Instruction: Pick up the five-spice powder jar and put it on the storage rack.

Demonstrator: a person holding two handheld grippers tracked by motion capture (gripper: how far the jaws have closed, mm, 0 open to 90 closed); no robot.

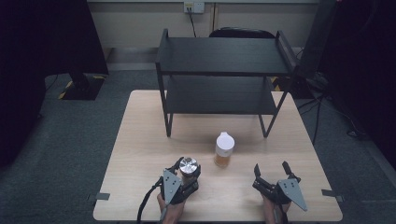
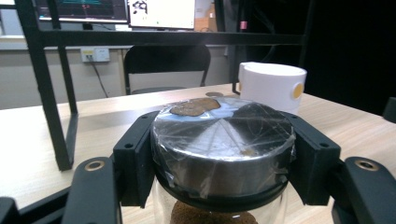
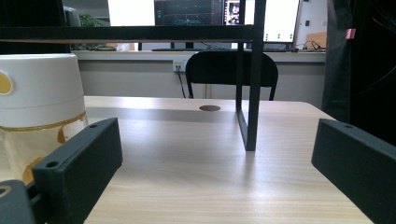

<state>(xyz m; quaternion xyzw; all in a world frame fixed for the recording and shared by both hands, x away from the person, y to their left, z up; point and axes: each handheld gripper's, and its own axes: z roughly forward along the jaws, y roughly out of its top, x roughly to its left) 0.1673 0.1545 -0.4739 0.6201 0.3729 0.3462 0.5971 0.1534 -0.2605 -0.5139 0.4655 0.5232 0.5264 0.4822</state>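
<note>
The left gripper [image 1: 187,173] is clamped on the steel-lidded jar [image 2: 223,140] near the table's [image 1: 140,140] front edge, apparently just under the lid, while the right gripper [image 1: 272,173] rests with jaws spread and empty. The glass could slip if tilted. The white-capped bottle [image 1: 223,149] stands just beyond, before the black shelf [image 1: 219,56].
</note>
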